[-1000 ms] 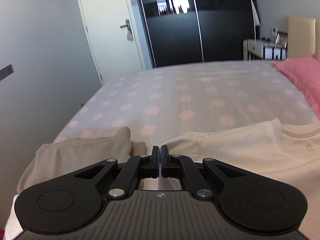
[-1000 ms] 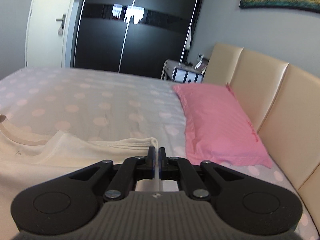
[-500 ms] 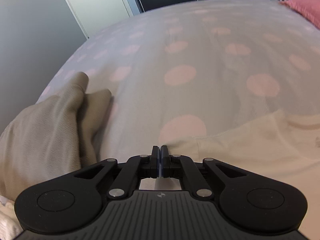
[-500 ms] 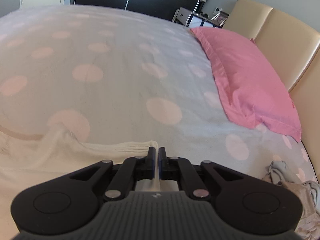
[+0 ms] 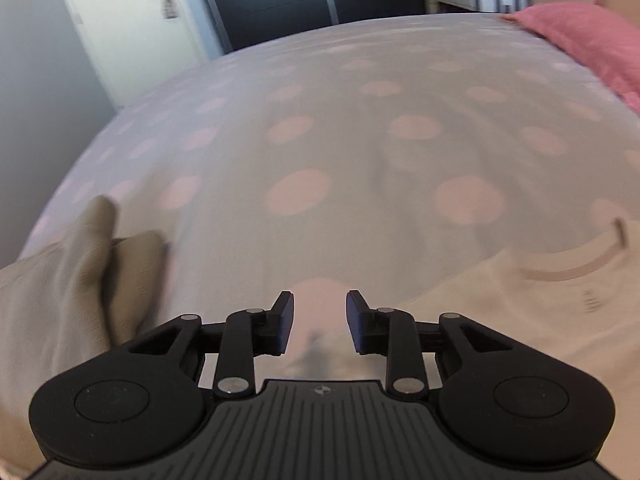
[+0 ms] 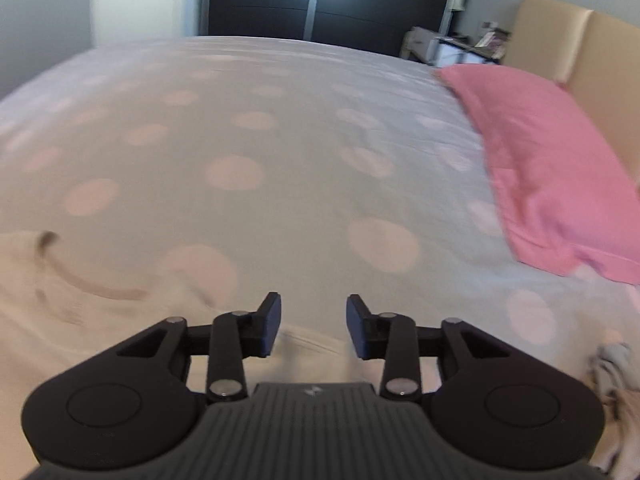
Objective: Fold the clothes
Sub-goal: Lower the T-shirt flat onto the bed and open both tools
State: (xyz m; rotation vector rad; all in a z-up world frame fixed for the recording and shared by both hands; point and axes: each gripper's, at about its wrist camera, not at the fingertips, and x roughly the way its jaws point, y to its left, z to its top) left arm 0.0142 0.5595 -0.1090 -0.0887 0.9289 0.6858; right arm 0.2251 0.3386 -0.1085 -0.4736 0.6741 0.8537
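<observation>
A cream T-shirt point(image 5: 520, 312) lies flat on the bed, its collar toward the far side. It also shows in the right wrist view point(image 6: 80, 320). My left gripper point(image 5: 320, 320) is open and empty just above the shirt's left sleeve edge. My right gripper point(image 6: 314, 326) is open and empty just above the shirt's right sleeve edge point(image 6: 316, 344). The shirt's lower part is hidden behind both grippers.
The bed has a grey sheet with pink dots point(image 5: 320, 140). A beige folded garment point(image 5: 60, 300) lies at the left. A pink pillow point(image 6: 552, 168) lies by the headboard. A crumpled grey cloth point(image 6: 616, 364) sits at the right edge. A black wardrobe stands beyond.
Both grippers were shut on the shirt's sleeve edges and have opened, letting the shirt lie on the bed. Both had tilted down toward the bed before that.
</observation>
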